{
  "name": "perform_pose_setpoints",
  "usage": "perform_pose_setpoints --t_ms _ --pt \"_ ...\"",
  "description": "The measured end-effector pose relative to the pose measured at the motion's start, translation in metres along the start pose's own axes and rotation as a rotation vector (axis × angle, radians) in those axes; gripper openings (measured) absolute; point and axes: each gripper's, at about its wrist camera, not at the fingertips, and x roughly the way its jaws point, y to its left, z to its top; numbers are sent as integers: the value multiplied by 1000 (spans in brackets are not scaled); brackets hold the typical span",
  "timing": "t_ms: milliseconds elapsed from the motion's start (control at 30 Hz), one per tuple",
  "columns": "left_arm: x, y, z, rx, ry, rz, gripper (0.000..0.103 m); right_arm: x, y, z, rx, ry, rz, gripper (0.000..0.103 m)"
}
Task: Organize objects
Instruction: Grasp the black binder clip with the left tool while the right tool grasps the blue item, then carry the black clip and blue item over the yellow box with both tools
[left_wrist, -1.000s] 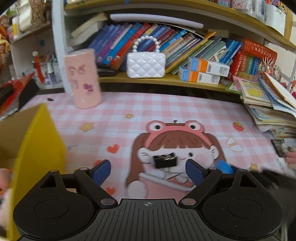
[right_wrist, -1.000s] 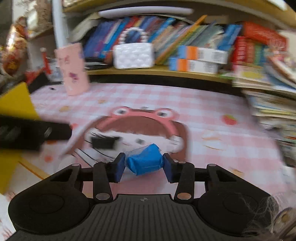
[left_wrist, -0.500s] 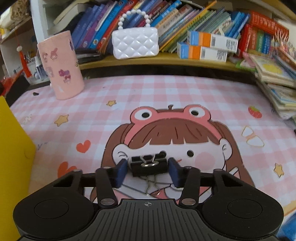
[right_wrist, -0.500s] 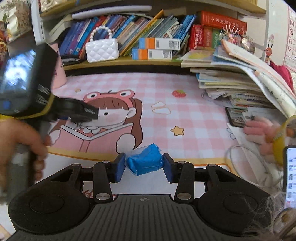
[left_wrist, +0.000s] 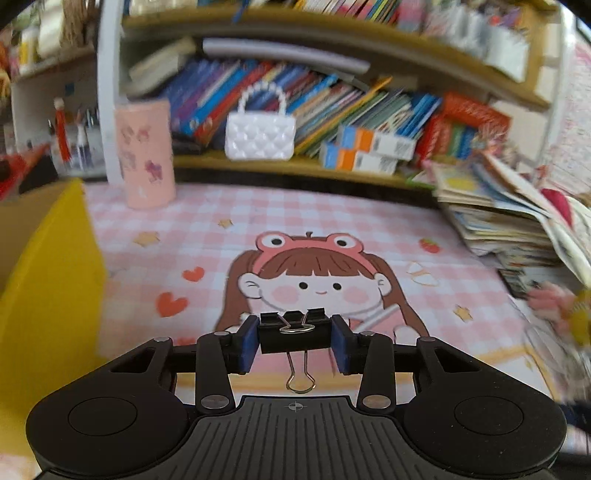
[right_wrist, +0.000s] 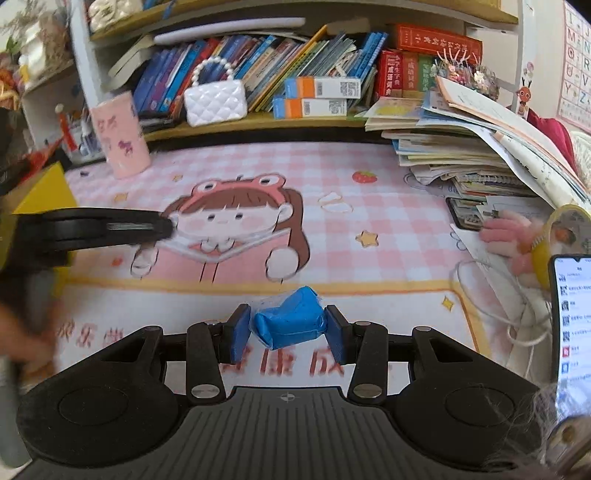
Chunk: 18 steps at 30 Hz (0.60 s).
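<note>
**Where things sat on the desk**

A mat (right_wrist: 388, 192) covered the desk. At its back left stood a cup (left_wrist: 144, 155); behind it, on the shelf (right_wrist: 258, 120), sat a handbag (right_wrist: 215, 100) before a row of books (right_wrist: 258, 62). A paper stack (right_wrist: 461, 155) lay right, a box (left_wrist: 48, 288) left.

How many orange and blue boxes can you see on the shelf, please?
2: both lie stacked on the shelf right of the white purse, the upper box on the lower box.

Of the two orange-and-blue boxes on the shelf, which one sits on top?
The upper box, stacked directly on the lower box, is the one offset to the right; the lower one juts out to the left beneath it, right of the white handbag.
</note>
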Motion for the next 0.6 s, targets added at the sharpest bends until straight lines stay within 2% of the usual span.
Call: perform_pose_setpoints --t_ms 167,300,600 --pt "-52 14 -29 34 -6 -32 39 -14 16 -20 -22 19 -14 40" --pt "-75 33 -52 -11 61 -75 39 -25 31 -33 -23 27 -7 40" --pt "-131 75 -91 -69 63 -27 39 -49 88 -65 -94 58 73 40"
